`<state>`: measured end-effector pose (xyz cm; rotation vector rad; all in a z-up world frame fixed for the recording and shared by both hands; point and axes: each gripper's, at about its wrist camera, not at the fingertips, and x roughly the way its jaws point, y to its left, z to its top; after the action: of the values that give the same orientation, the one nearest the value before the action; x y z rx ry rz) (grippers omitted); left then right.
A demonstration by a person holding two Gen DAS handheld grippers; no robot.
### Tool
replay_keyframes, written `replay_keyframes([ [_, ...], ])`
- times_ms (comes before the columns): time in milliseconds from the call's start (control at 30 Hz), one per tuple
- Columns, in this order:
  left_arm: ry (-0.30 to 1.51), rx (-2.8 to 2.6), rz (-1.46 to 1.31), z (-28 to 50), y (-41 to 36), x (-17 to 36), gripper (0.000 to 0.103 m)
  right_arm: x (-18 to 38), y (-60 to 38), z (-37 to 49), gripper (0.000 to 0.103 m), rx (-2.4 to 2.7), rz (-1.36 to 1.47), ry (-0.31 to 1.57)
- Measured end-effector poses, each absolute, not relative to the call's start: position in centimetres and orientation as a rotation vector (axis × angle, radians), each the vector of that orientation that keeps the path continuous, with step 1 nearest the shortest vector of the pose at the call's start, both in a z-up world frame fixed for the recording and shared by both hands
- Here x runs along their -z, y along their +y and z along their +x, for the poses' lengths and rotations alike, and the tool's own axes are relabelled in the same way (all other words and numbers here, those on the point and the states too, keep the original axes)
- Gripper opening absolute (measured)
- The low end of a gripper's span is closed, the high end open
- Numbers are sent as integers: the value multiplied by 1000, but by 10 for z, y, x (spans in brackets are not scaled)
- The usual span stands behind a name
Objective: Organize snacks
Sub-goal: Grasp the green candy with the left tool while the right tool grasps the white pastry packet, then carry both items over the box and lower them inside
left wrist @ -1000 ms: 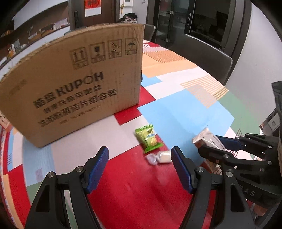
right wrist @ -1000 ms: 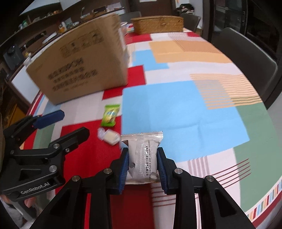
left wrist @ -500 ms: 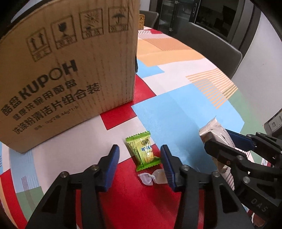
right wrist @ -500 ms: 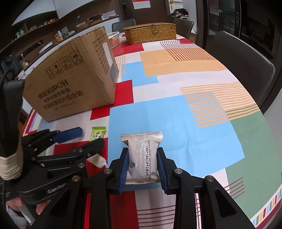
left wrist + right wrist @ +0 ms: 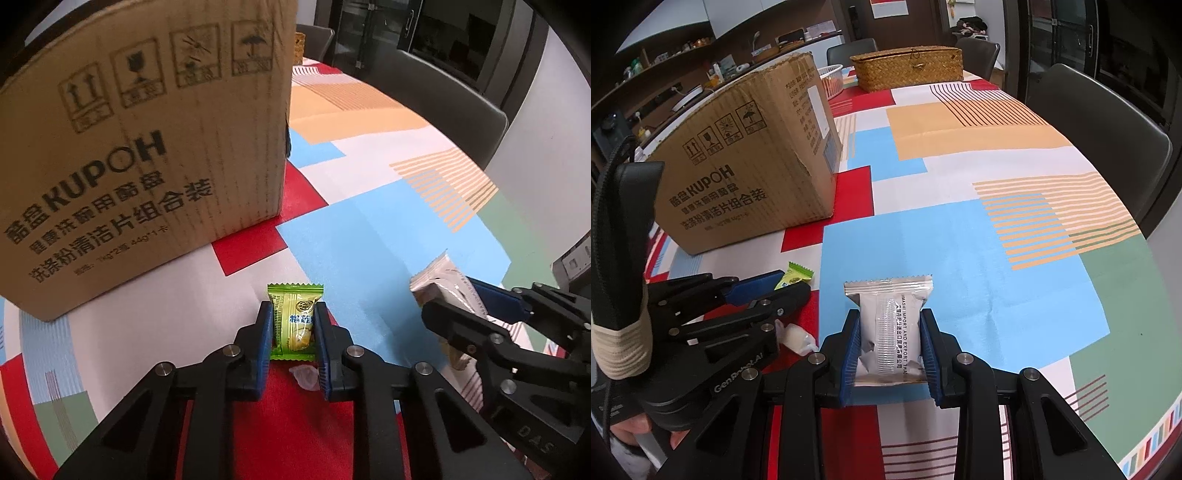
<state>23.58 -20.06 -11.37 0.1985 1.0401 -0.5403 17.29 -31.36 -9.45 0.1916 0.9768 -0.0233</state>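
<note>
My left gripper (image 5: 294, 334) is shut on a green candy packet (image 5: 295, 317) low over the tablecloth; the packet's tip also shows in the right wrist view (image 5: 795, 276). A small clear-wrapped white candy (image 5: 306, 376) lies on the red patch just under the left gripper; it also shows in the right wrist view (image 5: 796, 338). My right gripper (image 5: 889, 345) is shut on a silver snack packet (image 5: 890, 325), held to the right of the left gripper (image 5: 768, 291). The silver packet also shows in the left wrist view (image 5: 441, 284).
A large KUPOH cardboard box (image 5: 122, 155) stands on the colourful tablecloth (image 5: 960, 236) just beyond the left gripper. A woven basket (image 5: 908, 70) and a white basket (image 5: 831, 79) sit at the far end. Dark chairs (image 5: 1100, 125) line the right edge.
My left gripper moved forward over the green candy packet and closed on it. The right gripper kept hold of the silver packet and shifted slightly.
</note>
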Motion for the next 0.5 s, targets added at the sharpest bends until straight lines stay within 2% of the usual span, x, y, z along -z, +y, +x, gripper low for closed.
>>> replay_keyframes([
  [500,907,531,101,216,-151,55,22,58,-292,170,32,-25,170,905],
])
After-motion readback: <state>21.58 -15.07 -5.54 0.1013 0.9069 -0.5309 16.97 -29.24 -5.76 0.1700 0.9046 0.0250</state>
